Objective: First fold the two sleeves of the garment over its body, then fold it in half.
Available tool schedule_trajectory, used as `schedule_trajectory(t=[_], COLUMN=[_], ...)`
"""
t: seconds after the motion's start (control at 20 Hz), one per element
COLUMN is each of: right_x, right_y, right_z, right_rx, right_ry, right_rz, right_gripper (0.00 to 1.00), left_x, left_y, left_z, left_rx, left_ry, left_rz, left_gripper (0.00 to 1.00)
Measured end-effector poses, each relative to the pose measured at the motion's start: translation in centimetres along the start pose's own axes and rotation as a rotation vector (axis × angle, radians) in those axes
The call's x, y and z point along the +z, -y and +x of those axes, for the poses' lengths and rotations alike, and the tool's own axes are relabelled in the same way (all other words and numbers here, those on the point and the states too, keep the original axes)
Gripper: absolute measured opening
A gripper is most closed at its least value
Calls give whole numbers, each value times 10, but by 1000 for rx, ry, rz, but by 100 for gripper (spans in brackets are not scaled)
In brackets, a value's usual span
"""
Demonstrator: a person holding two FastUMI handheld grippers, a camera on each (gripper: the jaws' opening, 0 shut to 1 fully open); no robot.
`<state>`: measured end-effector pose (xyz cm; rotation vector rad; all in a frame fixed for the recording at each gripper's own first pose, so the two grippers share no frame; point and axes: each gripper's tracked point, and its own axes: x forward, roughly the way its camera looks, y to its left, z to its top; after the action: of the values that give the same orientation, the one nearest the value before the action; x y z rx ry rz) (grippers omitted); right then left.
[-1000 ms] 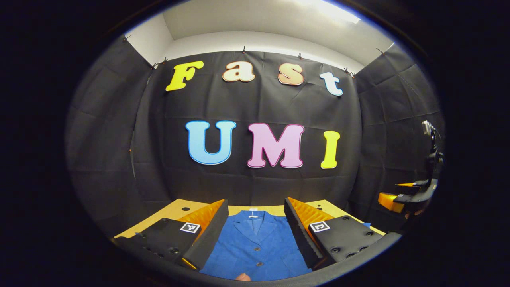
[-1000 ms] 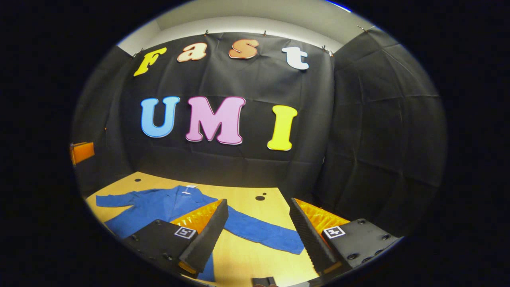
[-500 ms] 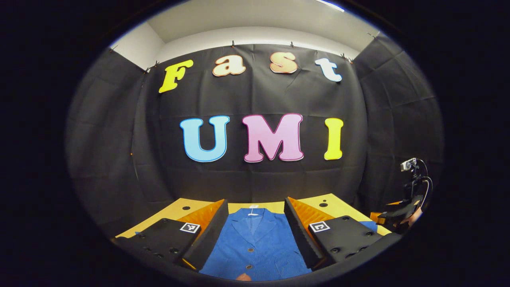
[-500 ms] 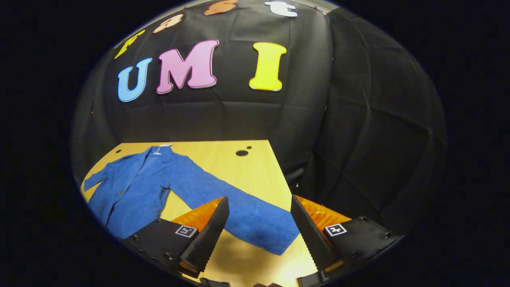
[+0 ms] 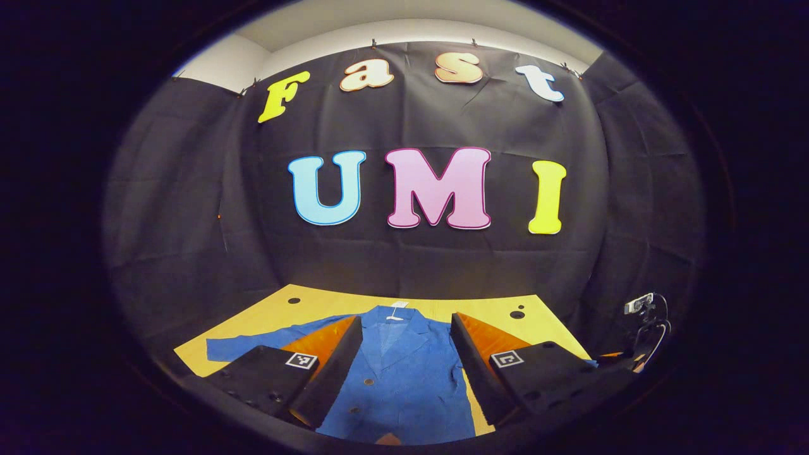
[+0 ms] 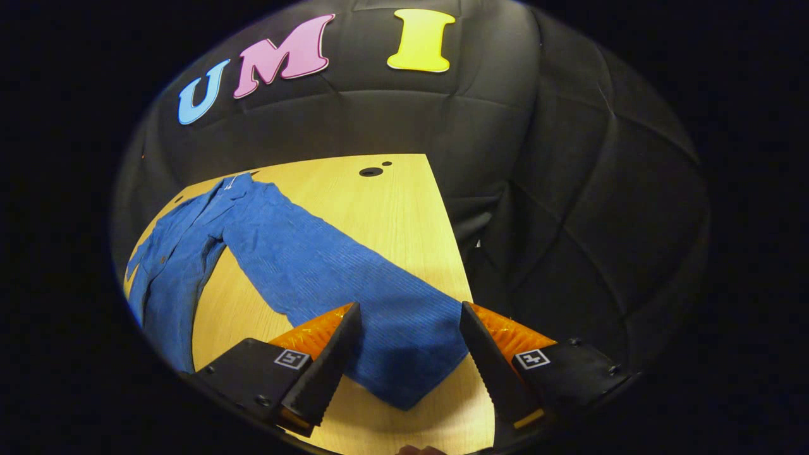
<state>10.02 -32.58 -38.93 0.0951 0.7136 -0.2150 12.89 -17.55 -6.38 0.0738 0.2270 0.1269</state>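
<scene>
Black cloth backs my bench, where the jacket lies flat. My right claw hangs spread over the sleeve end, which runs toward upper left; left claw spread above the body.

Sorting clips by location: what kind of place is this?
Likely a staged recording booth, not a home: black cloth walls enclose a bare wooden table holding one blue jacket, spread flat.
</scene>
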Motion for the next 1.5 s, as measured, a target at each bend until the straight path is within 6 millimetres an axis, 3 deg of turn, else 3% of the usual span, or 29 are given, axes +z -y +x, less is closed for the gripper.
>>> schedule_trajectory(t=[0.05,0.2,0.25,0.3,0.45,0.7,0.75,0.8,0.9,1.0,1.05,1.1,1.3,1.5], right_x=[-2,-42,-21,-33,-34,-32,-31,-29,-25,-27,-24,-24,-17,5], right_y=[3,3,4,4,5,6,6,-1,-2,-3,-4,-6,-16,-28], right_z=[4,2,12,12,11,12,13,13,23,25,22,23,13,-14], right_rx=[0,13,12,14,5,4,13,45,38,37,36,37,69,102], right_ry=[-4,-105,-58,-99,-83,-81,-78,-77,-70,-75,-79,-89,-113,-36], right_rz=[5,22,31,21,33,59,48,66,130,172,187,195,212,210], right_gripper=[100,100,99,99,100,73,72,81,21,20,5,12,12,12], left_x=[0,0,-1,2,5,2,2,1,5,11,12,12,9,11], left_y=[3,14,19,23,37,53,57,61,68,72,72,73,73,78], left_z=[-1,-1,-3,-5,-9,-8,-7,-7,-11,-15,-17,-19,-27,-29], left_rx=[4,-1,-2,-6,-33,-63,-70,-75,-90,-100,-103,-108,-126,-170], left_ry=[3,2,4,12,25,-1,-2,-5,3,32,41,42,31,35], left_rz=[10,50,66,81,103,94,91,92,107,132,143,148,135,129], left_gripper=[82,82,82,82,82,82,82,82,82,82,82,82,82,82])
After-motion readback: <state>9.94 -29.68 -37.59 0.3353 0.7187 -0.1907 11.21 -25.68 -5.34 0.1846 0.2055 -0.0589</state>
